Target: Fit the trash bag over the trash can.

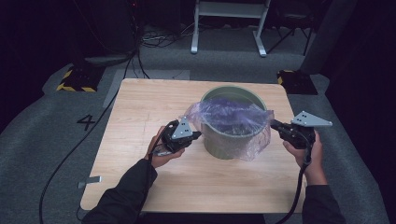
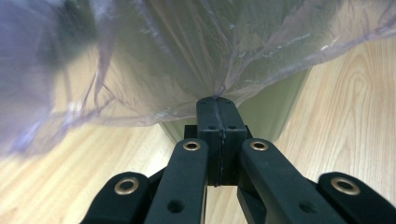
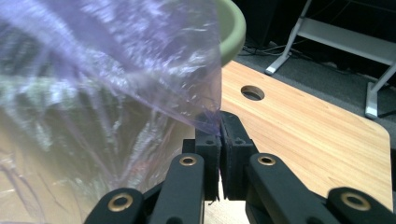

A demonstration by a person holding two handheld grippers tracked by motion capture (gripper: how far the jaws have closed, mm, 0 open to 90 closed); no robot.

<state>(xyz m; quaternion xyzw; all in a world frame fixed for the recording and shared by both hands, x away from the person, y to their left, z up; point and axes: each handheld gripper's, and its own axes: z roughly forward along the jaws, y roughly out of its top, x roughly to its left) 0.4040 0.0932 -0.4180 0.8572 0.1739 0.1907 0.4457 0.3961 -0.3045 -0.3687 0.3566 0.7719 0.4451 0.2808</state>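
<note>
Plastic bag [image 1: 233, 122], translucent purple, drapes over the green bin [image 1: 232, 140] standing on the wooden bench [image 1: 140, 107]. Left gripper [image 1: 198, 135] is clamped on the bag's edge at the bin's left side; right gripper [image 1: 273, 124] pinches its edge at the right. The right gripper view alone shows a round hole [image 3: 252, 92] in the bench. Grey carpet [image 1: 46, 126] surrounds the bench; a white metal frame [image 1: 229, 23] stands behind it.

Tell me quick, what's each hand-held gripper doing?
Left hand-held gripper: shut on the bag.
Right hand-held gripper: shut on the bag too.
</note>
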